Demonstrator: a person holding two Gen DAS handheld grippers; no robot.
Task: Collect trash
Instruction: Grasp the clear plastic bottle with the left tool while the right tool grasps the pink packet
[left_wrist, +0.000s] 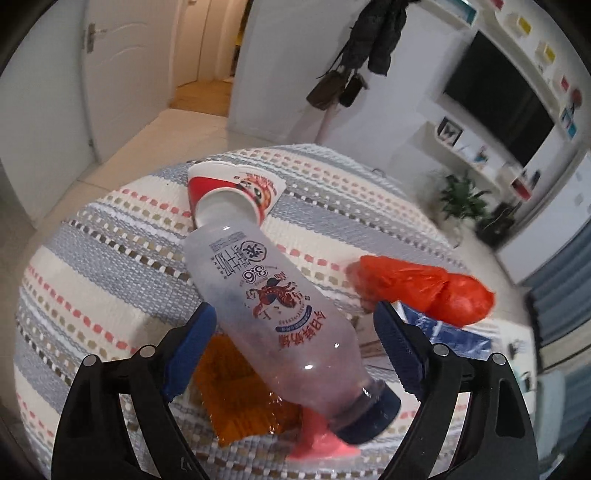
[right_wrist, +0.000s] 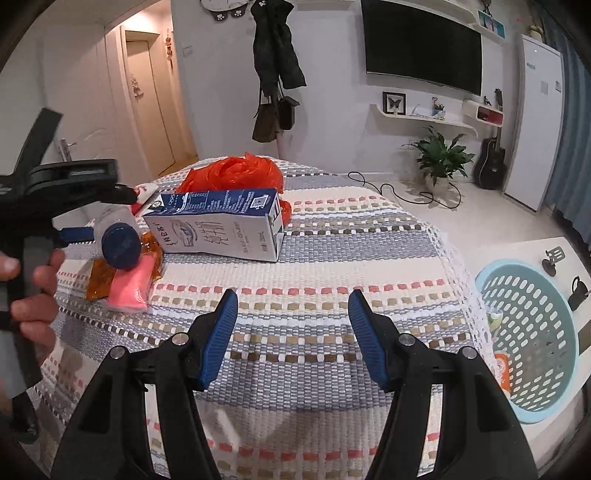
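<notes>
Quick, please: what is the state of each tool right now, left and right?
Left tool: open, its fingers on either side of the frosted plastic bottle with the dark blue cap, not closed on it.
Right tool: open, holding nothing.

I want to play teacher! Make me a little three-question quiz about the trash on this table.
1. True or false: the left gripper is clamped tight on the plastic bottle.
2. Which thing lies on its side near the orange plastic bag? A) milk carton B) glass jar C) shoe
3. Fill in: beside the table stands a light blue laundry ______.

Key:
1. False. The jaws stand apart around the bottle, with a gap on the right side.
2. A
3. basket
</notes>
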